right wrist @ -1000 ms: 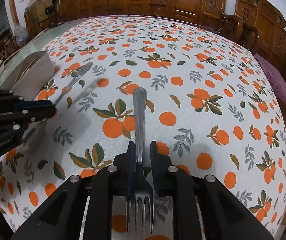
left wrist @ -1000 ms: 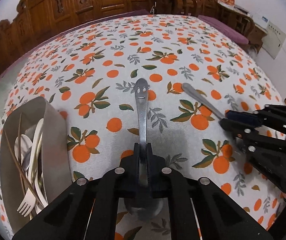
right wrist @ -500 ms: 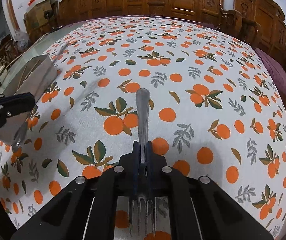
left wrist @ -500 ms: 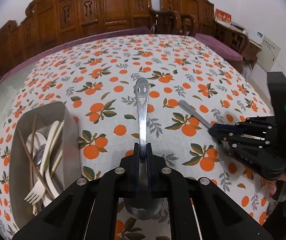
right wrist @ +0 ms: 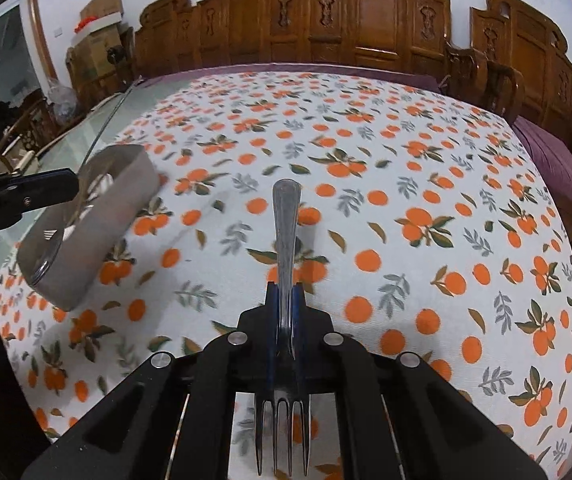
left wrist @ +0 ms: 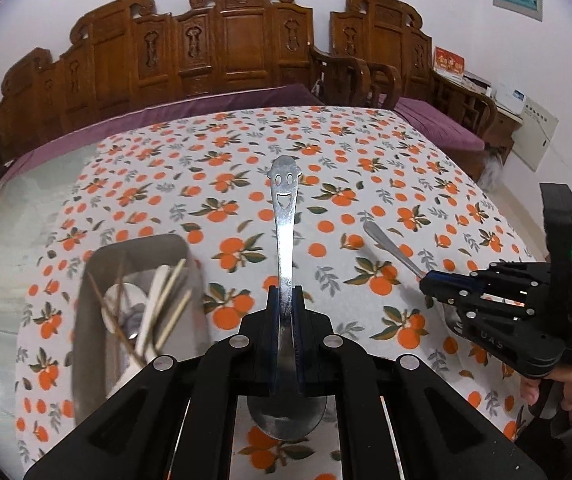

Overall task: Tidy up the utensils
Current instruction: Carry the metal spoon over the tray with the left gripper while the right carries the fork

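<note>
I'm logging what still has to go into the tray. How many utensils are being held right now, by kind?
Spoon, held in the left tool: 1
Fork, held in the right tool: 1
Total held: 2
The utensils already in the tray overlap too much to count.

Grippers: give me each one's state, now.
Left gripper: shut on the spoon.
Right gripper: shut on the fork.
</note>
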Demonstrator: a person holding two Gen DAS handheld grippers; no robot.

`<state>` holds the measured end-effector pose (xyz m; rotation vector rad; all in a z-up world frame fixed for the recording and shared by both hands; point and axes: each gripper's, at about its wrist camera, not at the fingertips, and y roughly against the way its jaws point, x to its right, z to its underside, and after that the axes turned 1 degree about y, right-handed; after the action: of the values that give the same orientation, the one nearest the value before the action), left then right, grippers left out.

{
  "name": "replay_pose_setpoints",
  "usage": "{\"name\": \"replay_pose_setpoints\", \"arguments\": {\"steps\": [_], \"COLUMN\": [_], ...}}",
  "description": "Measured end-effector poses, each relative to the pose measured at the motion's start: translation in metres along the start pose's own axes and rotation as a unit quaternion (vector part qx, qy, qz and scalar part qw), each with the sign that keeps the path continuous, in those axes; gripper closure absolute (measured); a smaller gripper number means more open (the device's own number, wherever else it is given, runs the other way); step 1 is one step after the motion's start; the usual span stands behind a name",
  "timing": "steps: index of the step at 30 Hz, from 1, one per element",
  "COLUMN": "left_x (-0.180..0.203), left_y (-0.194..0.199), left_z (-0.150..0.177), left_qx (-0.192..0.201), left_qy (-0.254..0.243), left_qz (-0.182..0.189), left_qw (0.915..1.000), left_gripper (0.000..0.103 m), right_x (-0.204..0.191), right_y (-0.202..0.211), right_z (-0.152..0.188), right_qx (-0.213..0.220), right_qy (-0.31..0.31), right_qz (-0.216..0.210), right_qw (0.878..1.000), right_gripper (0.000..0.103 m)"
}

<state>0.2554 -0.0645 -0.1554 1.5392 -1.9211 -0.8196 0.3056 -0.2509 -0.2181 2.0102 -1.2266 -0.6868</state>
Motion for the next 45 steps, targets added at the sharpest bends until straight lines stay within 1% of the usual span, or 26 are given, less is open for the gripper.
{"name": "replay_pose_setpoints", "arguments": {"steps": [10,16,20,27,32,35,41,45], "left_x": [-0.037,-0.060,-0.074,-0.093,-0.098,-0.098,-0.100,-0.102], "left_y": [0.019,0.021,0.013,-0.011,-0.026,-0.032,-0.023,-0.006], "left_z": [0.007,0.013,0.020,0.034,0.041,0.044,0.043,0.039], "left_qx": [-0.001,-0.010,-0.023,-0.055,-0.075,-0.087,-0.075,-0.059], "left_qy": [0.014,0.022,0.026,0.035,0.037,0.037,0.044,0.040], "left_qz": [-0.028,-0.043,-0.052,-0.065,-0.064,-0.057,-0.050,-0.046], "left_qw": [0.9995,0.9988,0.9981,0.9958,0.9945,0.9939,0.9950,0.9964], "left_gripper": [0.098,0.098,0.098,0.098,0.098,0.097,0.097,0.088], "right_x": [-0.037,-0.054,-0.063,-0.070,-0.072,-0.076,-0.084,-0.095], "right_y": [0.021,0.032,0.035,0.037,0.038,0.038,0.040,0.039], "right_z": [-0.009,-0.011,-0.013,-0.014,-0.015,-0.016,-0.019,-0.021], "right_qx": [0.029,0.042,0.045,0.045,0.045,0.043,0.041,0.038], "right_qy": [0.026,0.033,0.041,0.043,0.045,0.051,0.054,0.060], "right_qz": [-0.017,-0.027,-0.032,-0.036,-0.040,-0.037,-0.032,-0.033], "right_qw": [0.999,0.998,0.998,0.997,0.997,0.997,0.997,0.997], "right_gripper": [0.095,0.095,0.095,0.095,0.095,0.095,0.095,0.095]}}
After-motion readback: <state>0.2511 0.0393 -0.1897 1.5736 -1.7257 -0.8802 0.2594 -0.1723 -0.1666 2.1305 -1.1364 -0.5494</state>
